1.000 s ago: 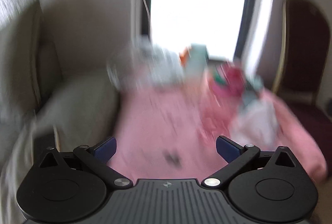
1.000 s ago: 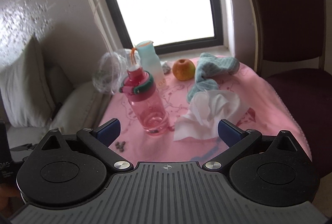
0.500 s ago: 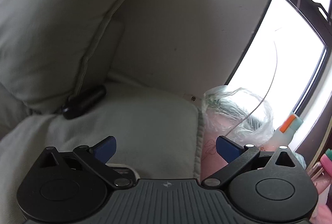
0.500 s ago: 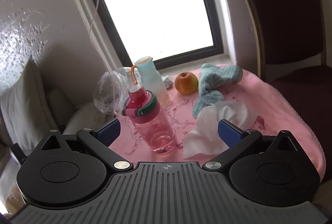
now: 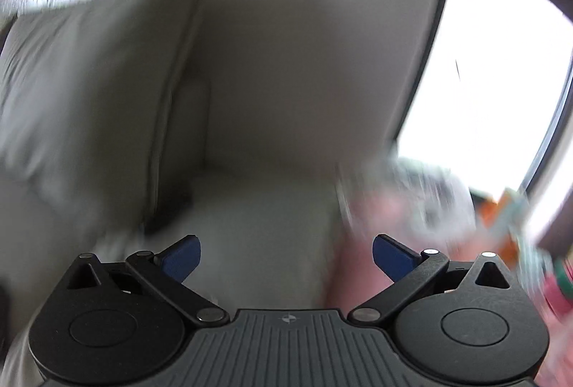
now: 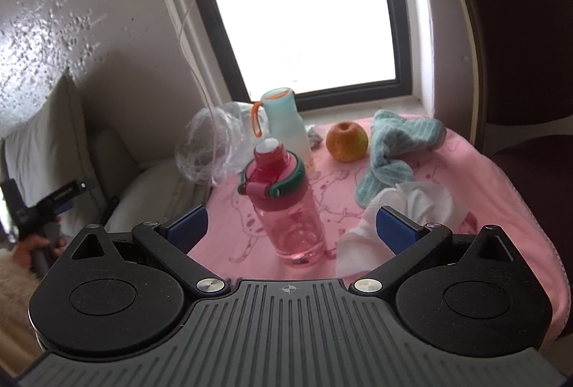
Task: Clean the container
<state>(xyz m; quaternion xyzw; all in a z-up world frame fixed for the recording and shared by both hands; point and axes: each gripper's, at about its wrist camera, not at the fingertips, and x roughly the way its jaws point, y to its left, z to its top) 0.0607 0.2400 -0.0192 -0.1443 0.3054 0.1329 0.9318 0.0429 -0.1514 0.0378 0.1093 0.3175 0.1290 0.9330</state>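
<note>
Presently the pink bottle (image 6: 286, 204) is found upright on the pink tabletop (image 6: 483, 193), at twelve o'clock of the right tool (image 6: 292, 226) — spread wide, empty. Smooth rigid plastic, judged light; mid-body grasp advised. Left tool (image 5: 286, 254) likewise agape — view blurred.

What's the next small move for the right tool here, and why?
Probably ease the right tool forward around the pink transparent plastic bottle. Its jaws are open and empty, and the bottle stands upright on the pink cloth roughly centred between them, lid closed. The crumpled white tissue sits by the right finger, so it may get brushed. The left wrist view is blurred.
</note>
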